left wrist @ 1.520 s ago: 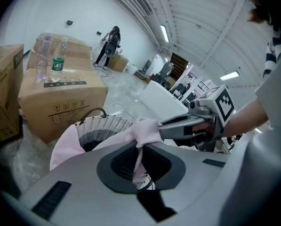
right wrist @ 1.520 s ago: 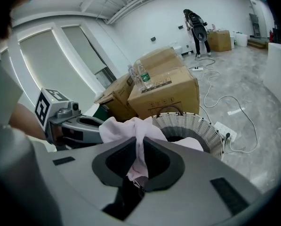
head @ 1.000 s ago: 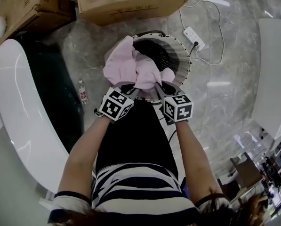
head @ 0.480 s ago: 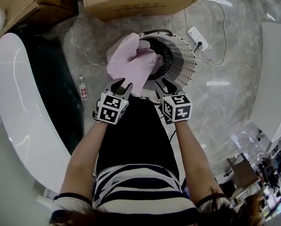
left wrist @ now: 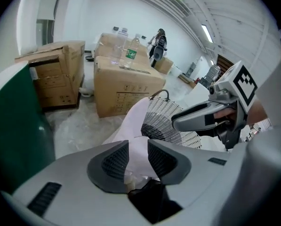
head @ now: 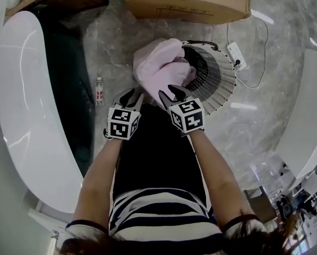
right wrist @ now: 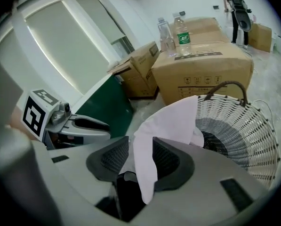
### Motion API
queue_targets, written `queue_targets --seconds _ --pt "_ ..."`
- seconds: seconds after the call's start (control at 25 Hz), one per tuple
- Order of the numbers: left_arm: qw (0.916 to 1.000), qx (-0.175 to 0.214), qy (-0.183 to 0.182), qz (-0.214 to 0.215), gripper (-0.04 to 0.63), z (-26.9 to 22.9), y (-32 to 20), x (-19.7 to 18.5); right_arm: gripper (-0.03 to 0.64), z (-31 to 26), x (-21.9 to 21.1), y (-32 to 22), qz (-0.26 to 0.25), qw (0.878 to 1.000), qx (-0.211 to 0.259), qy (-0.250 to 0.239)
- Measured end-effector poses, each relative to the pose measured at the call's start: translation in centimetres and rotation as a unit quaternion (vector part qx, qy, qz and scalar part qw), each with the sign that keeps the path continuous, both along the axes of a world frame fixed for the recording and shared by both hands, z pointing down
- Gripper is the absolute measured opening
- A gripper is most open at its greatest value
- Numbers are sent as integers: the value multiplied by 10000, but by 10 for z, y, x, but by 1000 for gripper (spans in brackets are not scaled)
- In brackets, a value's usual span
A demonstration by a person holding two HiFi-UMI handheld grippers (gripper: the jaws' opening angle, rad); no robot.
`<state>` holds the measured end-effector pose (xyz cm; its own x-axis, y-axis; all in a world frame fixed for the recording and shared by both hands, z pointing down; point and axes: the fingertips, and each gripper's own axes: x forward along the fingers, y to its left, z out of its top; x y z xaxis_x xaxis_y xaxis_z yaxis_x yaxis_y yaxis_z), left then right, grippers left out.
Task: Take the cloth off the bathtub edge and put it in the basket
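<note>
I see my left gripper and right gripper with jaws apart, both just opened and pressing on nothing (a loose strip of cloth shows in each gap). The pink cloth is draped over the near rim of the white basket, part inside, part hanging outside. Two bottles stand on the cardboard box behind the basket.

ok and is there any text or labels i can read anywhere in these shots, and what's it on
No text reads clearly.
Cardboard box: black label with white characters, too blurred.
Bottle on the box: green label, too small.
Bottle on the floor: label too small.
Marker cubes: square patterns only, no words.
</note>
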<state>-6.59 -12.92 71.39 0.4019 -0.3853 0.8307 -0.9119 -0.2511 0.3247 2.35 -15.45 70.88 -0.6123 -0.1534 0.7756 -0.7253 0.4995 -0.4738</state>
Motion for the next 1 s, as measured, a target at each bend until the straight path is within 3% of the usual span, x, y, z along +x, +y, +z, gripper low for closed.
queue_targets --seconds 0.32,0.68,1.0 --pt "9990 -163 41 -408 129 12 34 -36 173 46 -56 3 -958 9950 -159 213" --pt "9964 -239 233 -776 129 28 47 -45 199 84 -85 0 -1610 9843 77 714" --pt "9961 -220 264 -813 127 32 44 -45 131 88 -89 5 -1841 9758 253 1154"
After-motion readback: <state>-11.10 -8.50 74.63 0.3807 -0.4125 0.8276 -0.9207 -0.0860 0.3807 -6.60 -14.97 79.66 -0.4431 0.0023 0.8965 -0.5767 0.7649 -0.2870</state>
